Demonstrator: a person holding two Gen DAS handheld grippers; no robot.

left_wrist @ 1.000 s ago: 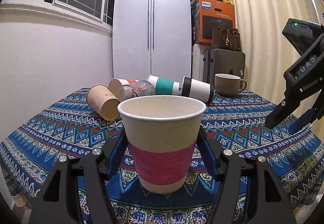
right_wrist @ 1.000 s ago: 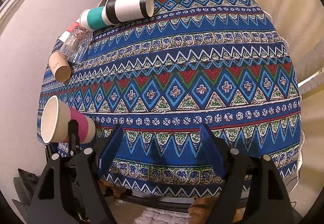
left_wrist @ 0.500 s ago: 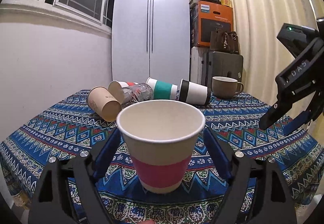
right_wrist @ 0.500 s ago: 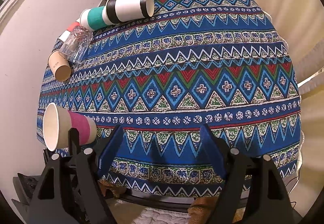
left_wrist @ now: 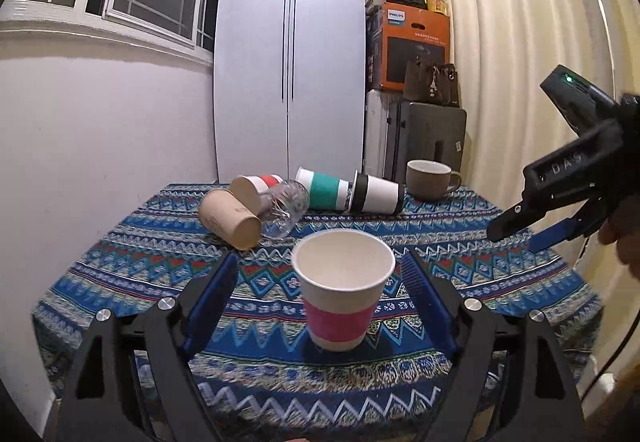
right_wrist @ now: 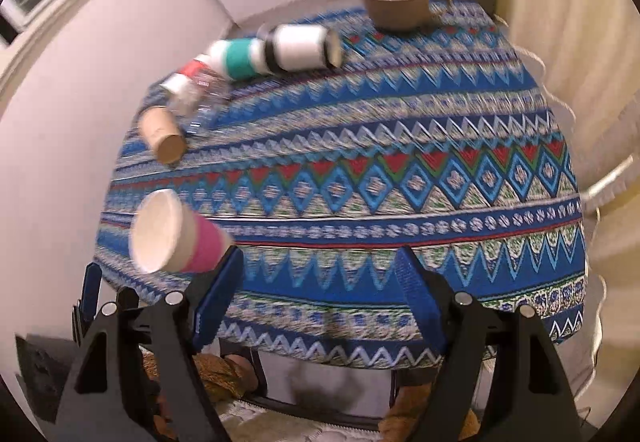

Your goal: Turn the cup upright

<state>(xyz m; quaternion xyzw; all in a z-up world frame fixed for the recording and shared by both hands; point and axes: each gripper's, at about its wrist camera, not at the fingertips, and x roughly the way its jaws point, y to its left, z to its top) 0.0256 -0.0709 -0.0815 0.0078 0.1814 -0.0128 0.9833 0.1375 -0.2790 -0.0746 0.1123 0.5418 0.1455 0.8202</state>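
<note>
A white paper cup with a pink band (left_wrist: 340,294) stands upright on the patterned tablecloth (left_wrist: 480,282) near its front edge. My left gripper (left_wrist: 320,294) is open, its blue pads on either side of the cup and clear of it. The cup also shows in the right wrist view (right_wrist: 176,238), at the table's left front. My right gripper (right_wrist: 316,282) is open and empty above the table's front edge; it shows at the right of the left wrist view (left_wrist: 556,218).
At the table's back lie a brown paper cup (left_wrist: 230,220), a clear glass (left_wrist: 286,208), a red-banded cup (left_wrist: 260,186), a teal-banded cup (left_wrist: 322,188) and a black-and-white cup (left_wrist: 376,194). A beige mug (left_wrist: 428,180) stands back right. A wall runs along the left.
My left gripper has opened and drawn back from the pink-banded cup, which now stands alone on the cloth. The right gripper has shifted, its view is blurred.
</note>
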